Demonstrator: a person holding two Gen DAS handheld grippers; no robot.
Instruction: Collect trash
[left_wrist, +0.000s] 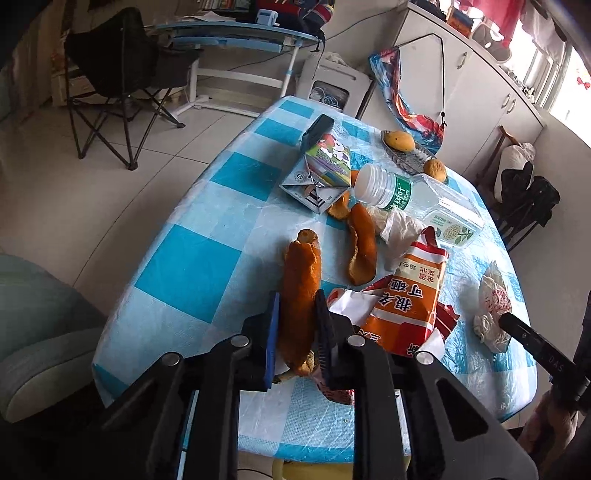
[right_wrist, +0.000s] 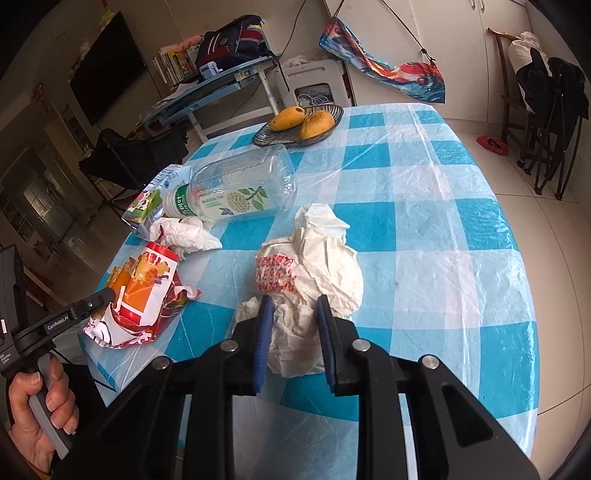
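Left tongs (left_wrist: 297, 310) reaching low over worktop (left_wrist: 207, 258) near edge, pads pinching from both sides, contact on each pad. Right tongs (right_wrist: 293, 314) angling down toward worktop centre, pads parted, nothing pinched. Left hand (right_wrist: 37, 413) wrapping trigger handle off worktop's near-left edge, fingers (right_wrist: 61, 400) curling.

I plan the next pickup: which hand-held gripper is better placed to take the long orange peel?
Left. The left hand-held gripper already has the long orange peel between its fingers, while the right hand-held gripper straddles the crumpled white paper.
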